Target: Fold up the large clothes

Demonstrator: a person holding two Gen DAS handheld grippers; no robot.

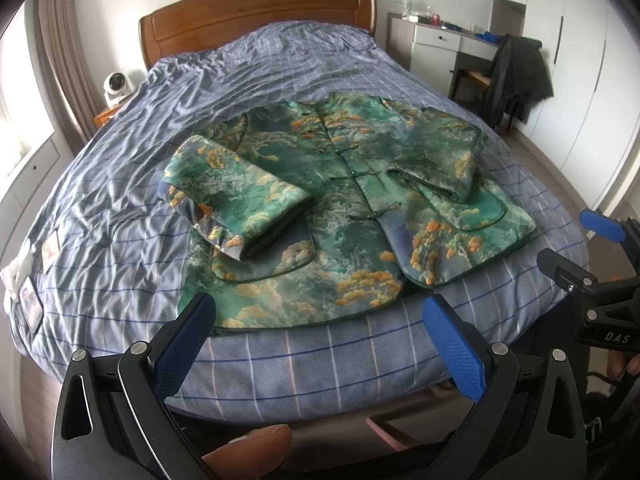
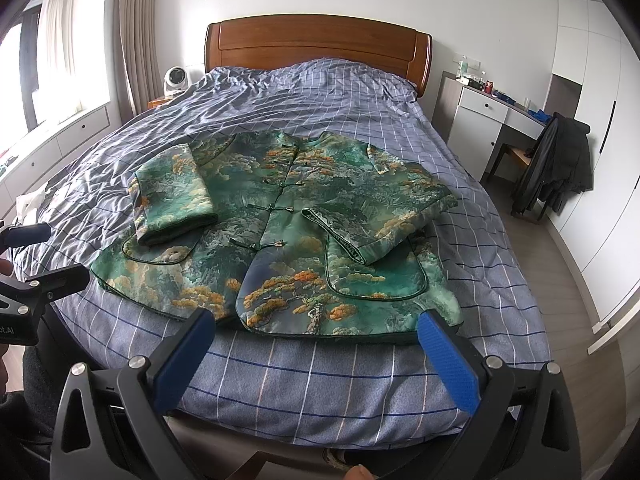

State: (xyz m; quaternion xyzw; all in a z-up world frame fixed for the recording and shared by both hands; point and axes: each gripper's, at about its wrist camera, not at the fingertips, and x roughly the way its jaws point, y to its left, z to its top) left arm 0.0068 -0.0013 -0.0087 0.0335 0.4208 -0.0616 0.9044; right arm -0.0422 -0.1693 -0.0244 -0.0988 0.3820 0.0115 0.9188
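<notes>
Hovering at the bottom of each frame with both the left gripper (image 1: 316, 336) and right gripper (image 2: 316, 344) spread wide and empty, you've the jacket (image 1: 340, 200) mid-frame on the bed (image 1: 120, 200), sleeves folded in, so grasp the hem next.

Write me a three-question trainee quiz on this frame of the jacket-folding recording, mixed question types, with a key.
1. True or false: both sleeves of the green printed jacket are already folded in over its front.
2. Multiple choice: the left gripper and the right gripper are A) both shut on the hem, B) both open, short of the jacket, C) one open, one shut.
3. Short answer: what does the jacket lie on?

Key
1. True.
2. B.
3. The blue checked bedcover, collar toward the wooden headboard.
</notes>
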